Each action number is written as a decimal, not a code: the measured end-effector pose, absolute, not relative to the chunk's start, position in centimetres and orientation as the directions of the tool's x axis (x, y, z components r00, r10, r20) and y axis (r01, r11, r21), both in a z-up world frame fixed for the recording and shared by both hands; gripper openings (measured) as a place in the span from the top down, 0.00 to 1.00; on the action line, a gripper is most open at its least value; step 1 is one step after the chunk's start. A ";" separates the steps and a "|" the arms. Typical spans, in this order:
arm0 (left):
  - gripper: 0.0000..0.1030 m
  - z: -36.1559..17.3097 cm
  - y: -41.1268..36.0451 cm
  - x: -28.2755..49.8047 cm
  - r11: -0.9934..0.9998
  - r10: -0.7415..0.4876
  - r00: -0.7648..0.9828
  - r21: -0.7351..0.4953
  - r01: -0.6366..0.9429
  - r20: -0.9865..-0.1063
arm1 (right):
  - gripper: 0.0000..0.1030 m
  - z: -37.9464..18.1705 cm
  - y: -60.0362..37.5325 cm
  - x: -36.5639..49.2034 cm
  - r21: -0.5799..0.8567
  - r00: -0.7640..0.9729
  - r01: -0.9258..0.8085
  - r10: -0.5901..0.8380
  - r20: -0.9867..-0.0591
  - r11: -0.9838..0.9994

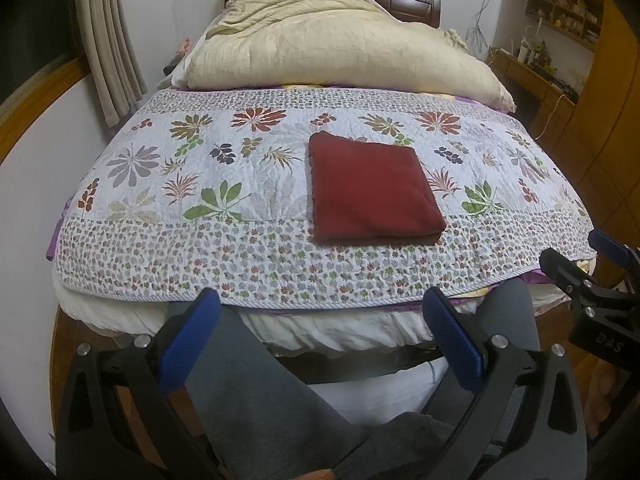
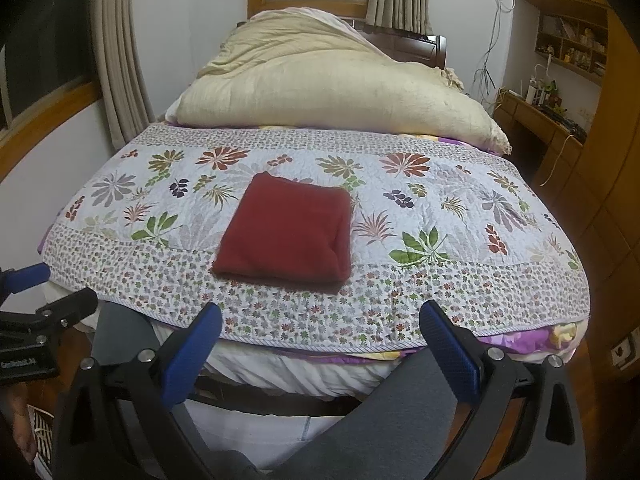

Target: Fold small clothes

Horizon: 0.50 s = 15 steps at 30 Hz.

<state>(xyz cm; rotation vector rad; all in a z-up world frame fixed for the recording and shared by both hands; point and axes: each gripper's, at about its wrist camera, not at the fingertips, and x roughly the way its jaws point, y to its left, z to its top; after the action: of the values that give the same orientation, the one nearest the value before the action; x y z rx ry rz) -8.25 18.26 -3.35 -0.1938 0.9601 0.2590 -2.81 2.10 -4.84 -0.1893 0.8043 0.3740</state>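
While both hand-held grippers [image 1: 320, 334] [image 2: 320, 340] gape, seemingly empty

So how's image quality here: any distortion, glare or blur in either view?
Left wrist view: strong fisheye bending and dark corners; red cloth sharp, soft shadow at its near edge. Right wrist view: same bending; quilt evenly lit, no glare; right gripper near the lens, slightly soft.

Black frames with silver screws and blue ribbed pads [image 1: 452, 344] are seen on both tongs; grey trousers [image 2: 400, 420] are worn by the person.
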 end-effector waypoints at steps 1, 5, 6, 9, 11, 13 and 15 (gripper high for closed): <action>0.03 -3.3 18.3 -8.2 0.953 0.130 0.548 -0.049 -0.300 -0.826 | 0.04 -4.8 2.1 -2.8 -0.024 0.632 -0.396 0.254 -0.732 0.918; 0.03 -3.3 18.3 -8.2 0.952 0.133 0.548 -0.047 -0.302 -0.826 | 0.04 -4.9 2.1 -2.8 -0.024 0.630 -0.398 0.254 -0.734 0.917; 0.03 -3.3 18.3 -8.2 0.952 0.134 0.548 -0.046 -0.302 -0.826 | 0.04 -4.9 2.2 -2.8 -0.025 0.629 -0.400 0.254 -0.734 0.916; 0.03 -3.3 18.3 -8.3 0.950 0.136 0.547 -0.047 -0.308 -0.826 | 0.04 -4.8 2.4 -2.9 -0.026 0.629 -0.404 0.258 -0.733 0.914; 0.03 -3.3 18.3 -8.3 0.950 0.137 0.547 -0.047 -0.308 -0.826 | 0.04 -4.8 2.4 -2.9 -0.025 0.629 -0.403 0.257 -0.733 0.915; 0.03 -3.4 18.3 -8.3 0.950 0.138 0.547 -0.045 -0.308 -0.826 | 0.04 -4.8 2.4 -2.9 -0.025 0.628 -0.404 0.258 -0.734 0.914; 0.03 -3.3 18.3 -8.3 0.950 0.136 0.546 -0.047 -0.309 -0.827 | 0.04 -4.8 2.4 -2.9 -0.023 0.626 -0.406 0.260 -0.735 0.913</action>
<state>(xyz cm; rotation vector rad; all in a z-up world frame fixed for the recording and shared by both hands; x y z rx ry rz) -8.27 18.32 -3.35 -0.1959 0.9588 0.2658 -2.86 2.36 -4.76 -0.1946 0.8091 0.3847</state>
